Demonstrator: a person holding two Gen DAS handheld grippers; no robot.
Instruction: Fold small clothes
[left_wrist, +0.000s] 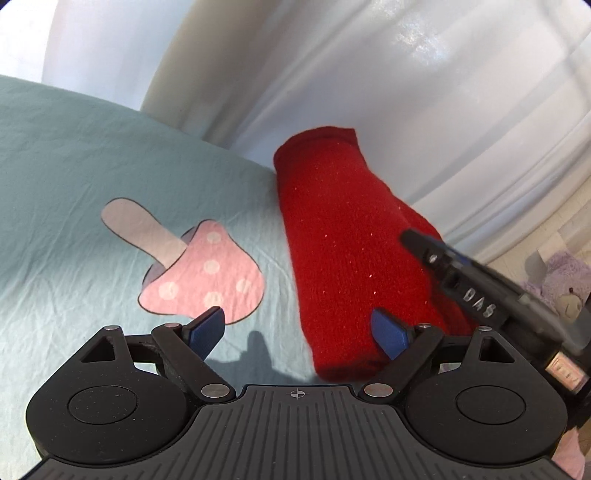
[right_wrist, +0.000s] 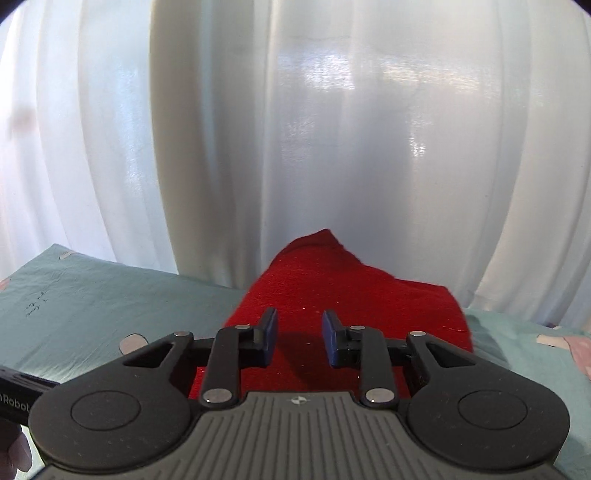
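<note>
A folded red knitted garment (left_wrist: 343, 240) lies lengthwise on the pale teal bed sheet (left_wrist: 74, 166), reaching back to the curtain. My left gripper (left_wrist: 297, 317) is open wide at the garment's near end. Its right pad (left_wrist: 388, 332) is over the red cloth and its left pad (left_wrist: 208, 330) is over the sheet. My right gripper (right_wrist: 300, 314) hovers over the red garment (right_wrist: 332, 273), its blue pads a narrow gap apart with nothing between them. The right gripper's black frame (left_wrist: 476, 295) crosses the garment's right side in the left wrist view.
A pink mushroom print (left_wrist: 199, 266) is on the sheet left of the garment. White curtains (right_wrist: 295, 129) hang right behind the bed's far edge. A purple plush toy (left_wrist: 565, 284) sits off to the right. The left tool's black bar (right_wrist: 14, 391) shows at the lower left of the right wrist view.
</note>
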